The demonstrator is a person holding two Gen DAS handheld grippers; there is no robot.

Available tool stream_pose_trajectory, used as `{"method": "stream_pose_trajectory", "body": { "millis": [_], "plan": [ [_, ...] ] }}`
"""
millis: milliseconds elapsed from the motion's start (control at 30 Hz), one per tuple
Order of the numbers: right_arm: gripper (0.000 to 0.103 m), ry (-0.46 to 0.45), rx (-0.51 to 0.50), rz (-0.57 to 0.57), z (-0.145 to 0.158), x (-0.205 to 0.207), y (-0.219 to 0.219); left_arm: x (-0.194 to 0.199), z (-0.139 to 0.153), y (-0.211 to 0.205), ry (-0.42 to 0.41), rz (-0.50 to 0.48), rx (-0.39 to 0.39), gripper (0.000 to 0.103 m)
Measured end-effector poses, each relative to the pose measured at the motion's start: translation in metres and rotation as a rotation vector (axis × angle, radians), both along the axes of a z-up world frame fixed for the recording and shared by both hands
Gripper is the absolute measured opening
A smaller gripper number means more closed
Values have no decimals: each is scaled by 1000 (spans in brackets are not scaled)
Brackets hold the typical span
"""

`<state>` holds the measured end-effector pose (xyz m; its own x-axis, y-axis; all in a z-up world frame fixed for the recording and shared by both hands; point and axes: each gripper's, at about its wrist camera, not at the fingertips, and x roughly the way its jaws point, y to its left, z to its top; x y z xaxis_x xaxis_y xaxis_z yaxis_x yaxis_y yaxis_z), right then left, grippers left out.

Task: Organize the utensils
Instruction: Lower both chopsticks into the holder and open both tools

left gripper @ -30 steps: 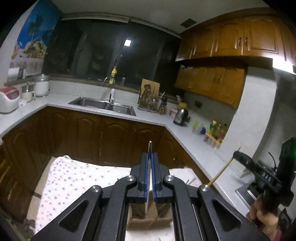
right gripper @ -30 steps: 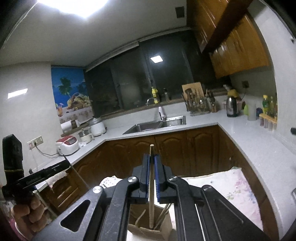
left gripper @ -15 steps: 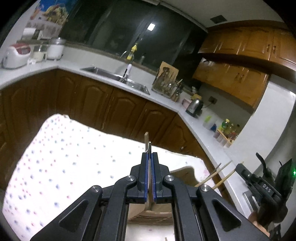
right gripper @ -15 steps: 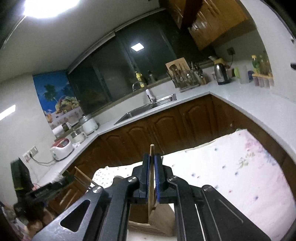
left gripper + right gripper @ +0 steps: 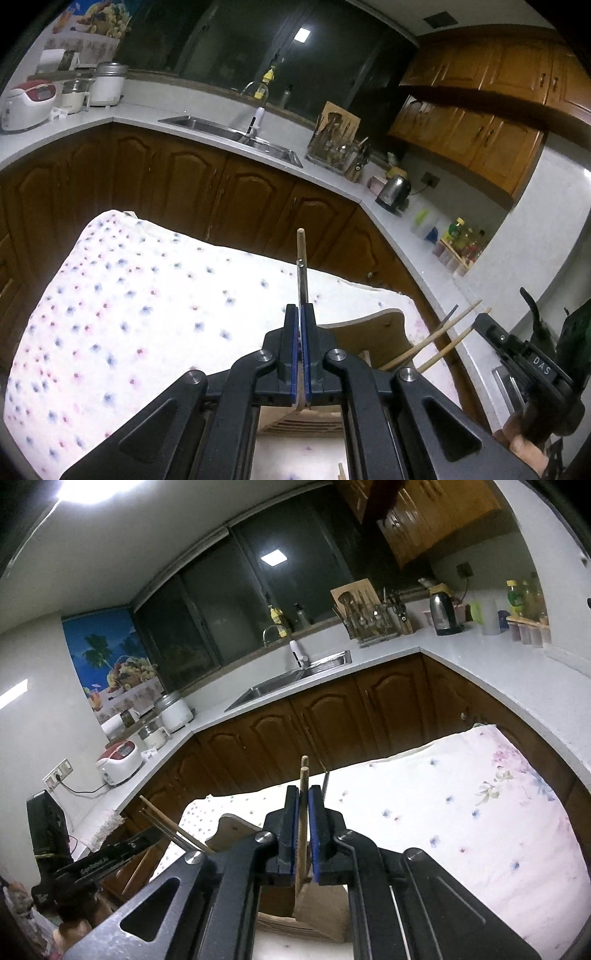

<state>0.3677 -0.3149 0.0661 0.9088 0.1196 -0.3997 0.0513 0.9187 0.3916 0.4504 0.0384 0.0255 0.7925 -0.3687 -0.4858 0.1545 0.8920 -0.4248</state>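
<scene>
Utensils held upright above a wooden holder

A metal-handled utensil [image 5: 302,273] is clamped in the left gripper [image 5: 300,321], a wooden stick [image 5: 303,794] in the right gripper [image 5: 303,801], both jaws closed tight; each is kept vertical over the wooden holder [image 5: 384,332] on the near cloth, presumably for insertion.

We see a wooden holder [image 5: 373,332] on the cloth-covered table [image 5: 110,314] below both grippers, chopsticks [image 5: 436,343] leaning out of it to our right, counter [image 5: 332,177] behind the table, sink [image 5: 229,134] set in it, kettle [image 5: 395,188] right of the sink.
</scene>
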Motion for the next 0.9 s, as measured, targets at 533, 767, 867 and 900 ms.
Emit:
{"method": "stream_pose_trajectory", "body": {
  "millis": [533, 767, 867, 900],
  "plan": [
    [81, -86, 90, 31, 22, -46, -4, -54, 22, 7, -28, 22, 69, 74],
    [99, -78, 89, 37, 19, -84, 1, -125, 20, 21, -50, 78, 120, 92],
    [99, -50, 77, 41, 13, -105, 5, -157, 15, 22, -43, 92, 152, 93],
    [99, -44, 74, 42, 11, -110, 6, -164, 14, 23, -37, 90, 162, 93]
  ]
}}
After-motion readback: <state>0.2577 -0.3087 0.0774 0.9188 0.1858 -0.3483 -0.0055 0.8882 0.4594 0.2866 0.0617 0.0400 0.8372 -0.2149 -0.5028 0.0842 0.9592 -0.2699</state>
